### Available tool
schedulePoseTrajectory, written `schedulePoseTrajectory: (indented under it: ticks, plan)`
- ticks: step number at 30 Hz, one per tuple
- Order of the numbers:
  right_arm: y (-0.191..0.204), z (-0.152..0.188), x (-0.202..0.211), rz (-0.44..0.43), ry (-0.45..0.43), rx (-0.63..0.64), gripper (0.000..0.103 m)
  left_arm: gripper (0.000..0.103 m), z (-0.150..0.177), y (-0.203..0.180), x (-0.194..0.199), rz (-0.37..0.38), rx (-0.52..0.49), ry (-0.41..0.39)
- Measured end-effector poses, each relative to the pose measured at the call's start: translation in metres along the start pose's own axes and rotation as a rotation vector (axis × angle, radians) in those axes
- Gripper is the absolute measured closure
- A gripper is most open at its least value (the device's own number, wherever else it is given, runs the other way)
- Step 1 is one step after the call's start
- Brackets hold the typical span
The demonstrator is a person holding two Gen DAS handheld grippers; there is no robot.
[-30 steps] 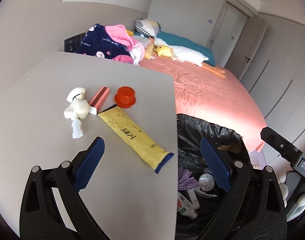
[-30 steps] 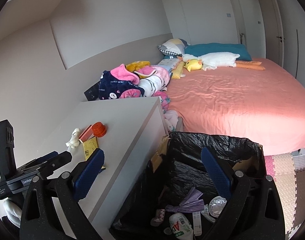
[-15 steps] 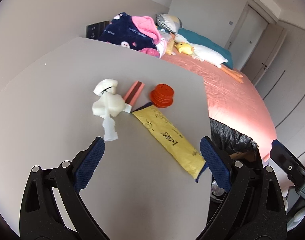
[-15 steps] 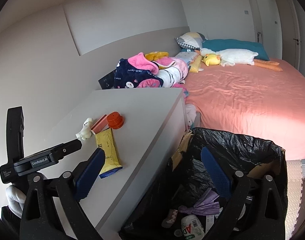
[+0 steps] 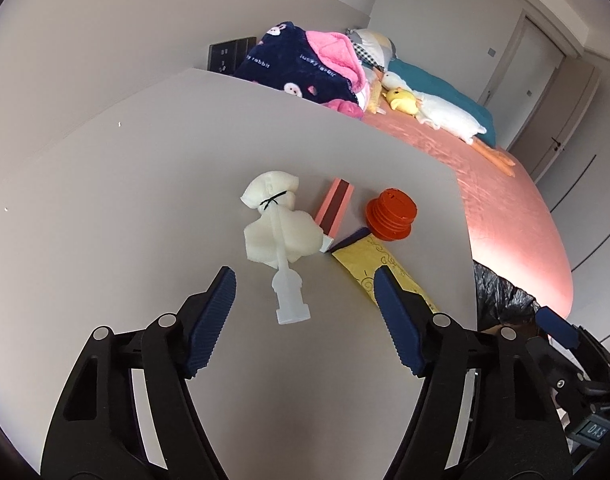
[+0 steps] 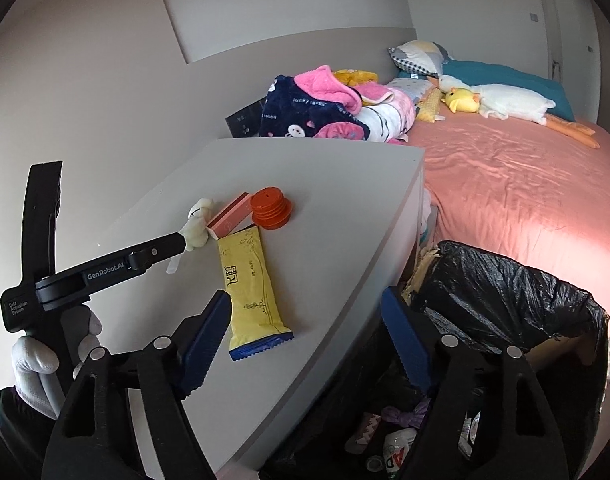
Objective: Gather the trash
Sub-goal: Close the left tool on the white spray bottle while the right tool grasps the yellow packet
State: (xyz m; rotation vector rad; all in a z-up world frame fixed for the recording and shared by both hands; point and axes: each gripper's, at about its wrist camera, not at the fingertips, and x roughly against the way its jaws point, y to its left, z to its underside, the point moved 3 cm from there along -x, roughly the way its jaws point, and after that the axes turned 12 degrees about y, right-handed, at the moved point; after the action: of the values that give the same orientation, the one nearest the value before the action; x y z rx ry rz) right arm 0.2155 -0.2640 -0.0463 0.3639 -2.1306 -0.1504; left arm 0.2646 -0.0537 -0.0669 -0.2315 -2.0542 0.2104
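On the grey cabinet top [image 5: 105, 184] lie a white foam piece tied to a clear plastic nozzle [image 5: 283, 236], a pink box [image 5: 335, 208], a red ribbed cap [image 5: 391, 214] and a yellow snack wrapper [image 5: 385, 272]. My left gripper [image 5: 303, 304] is open, its fingers on either side of the nozzle end, not touching. In the right wrist view the wrapper [image 6: 251, 280], cap [image 6: 270, 208] and foam [image 6: 197, 226] show too. My right gripper [image 6: 305, 338] is open and empty, over the cabinet edge beside the black-lined trash bin [image 6: 505, 280].
The bin holds several discarded items [image 6: 397, 436]. A bed with a pink sheet [image 6: 525, 196], a blanket pile [image 6: 317, 112] and plush toys lies behind the cabinet. A wall runs along the cabinet's left side.
My left gripper has moved left and forward over the cabinet, from the bin side to the foam and nozzle. My right gripper has shifted left toward the cabinet edge.
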Motion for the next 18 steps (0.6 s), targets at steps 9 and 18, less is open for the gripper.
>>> schedulePoseTrajectory:
  ticks: [9, 18]
  plan:
    - [0.019, -0.013, -0.025, -0.024, 0.047, 0.037, 0.026, 0.04, -0.02, 0.015, -0.016, -0.013, 0.041, 0.019]
    - [0.032, -0.018, -0.051, -0.018, 0.084, 0.07, 0.027, 0.045, -0.032, 0.017, -0.033, -0.03, 0.031, 0.051]
